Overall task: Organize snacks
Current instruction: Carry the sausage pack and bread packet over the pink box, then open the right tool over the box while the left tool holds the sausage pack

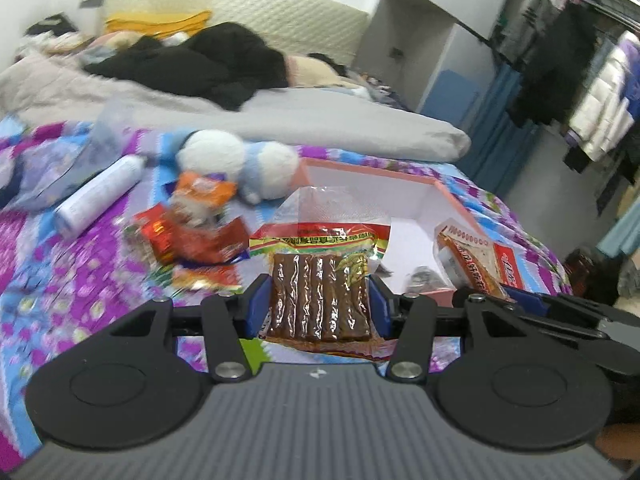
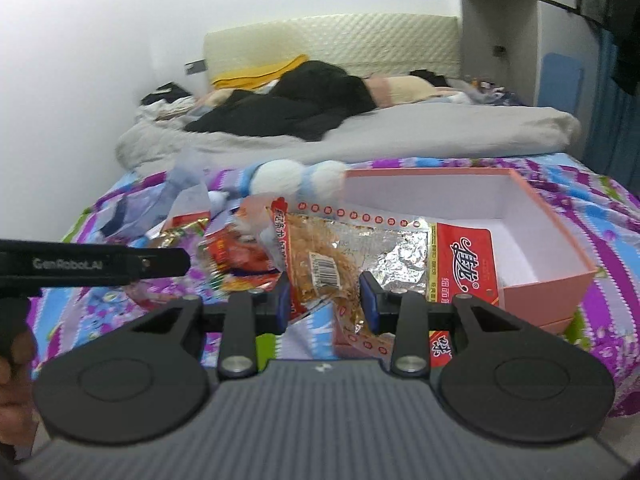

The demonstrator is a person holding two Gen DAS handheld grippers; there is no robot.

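the left gripper (image 1: 318,300) is clamped on a clear vacuum pack of brown strips with a red and yellow printed band (image 1: 320,280), its blue pads pressing both long edges, and the pack is held up over the bright purple-and-blue patterned bedspread (image 1: 80,300), just in front of the open pink cardboard box with a white inside (image 1: 436,192). the right gripper (image 2: 324,302) is closed on a crinkled silver-and-clear packet of orange shreds with a red label (image 2: 360,256), which hangs at the box's near left corner, partly over its rim. the box looks nearly bare inside, though in the left view there is something small and dark near its front wall that i can't make out.

i'd say both packs are on their way into the box. to do it well, carry each one fully past the pink wall before letting go, lower it flat against the white floor, and set them side by side rather than crossed. the foil packet is limp and folds under its own weight, so it could catch on the rim. the heap of red and orange snack wrappers (image 1: 192,236) beside the white and blue plush toy (image 1: 240,160) waits on the bedspread.
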